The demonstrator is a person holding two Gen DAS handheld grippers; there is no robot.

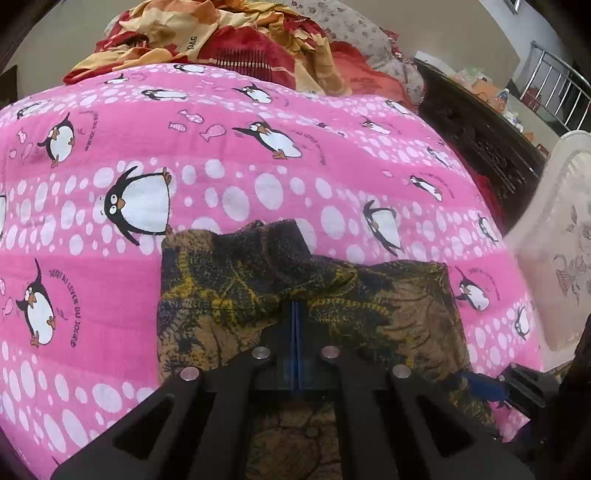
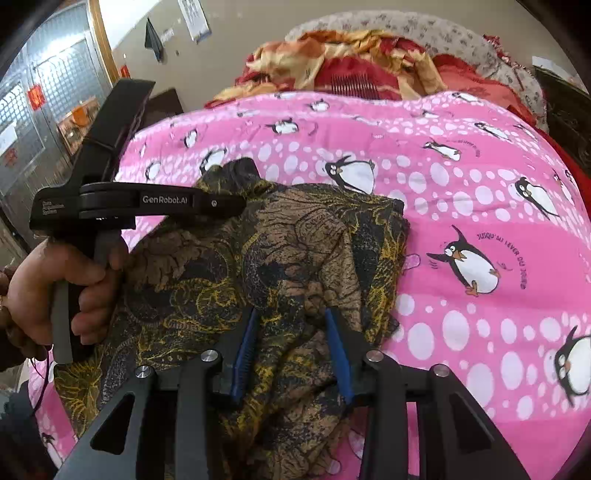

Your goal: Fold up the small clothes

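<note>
A brown, black and yellow patterned garment (image 1: 229,295) (image 2: 207,266) lies partly folded on a pink penguin-print sheet (image 1: 92,251) (image 2: 480,192). My left gripper (image 1: 295,306) is shut, and creases of the cloth run into its blue pads. In the right wrist view the left gripper (image 2: 240,201) reaches over the garment's far left part, with a hand (image 2: 55,288) on its handle. My right gripper (image 2: 291,314) stands over the garment's near right side, jaws apart, with a loose ridge of cloth between the blue pads (image 2: 243,350). One right pad (image 1: 484,387) shows low at the garment's right edge.
A crumpled red and orange blanket (image 1: 221,33) (image 2: 351,62) and a grey floral pillow (image 1: 351,26) lie at the far end of the bed. Dark carved wood (image 1: 480,136) and a white plastic chair (image 1: 565,240) stand off the right edge.
</note>
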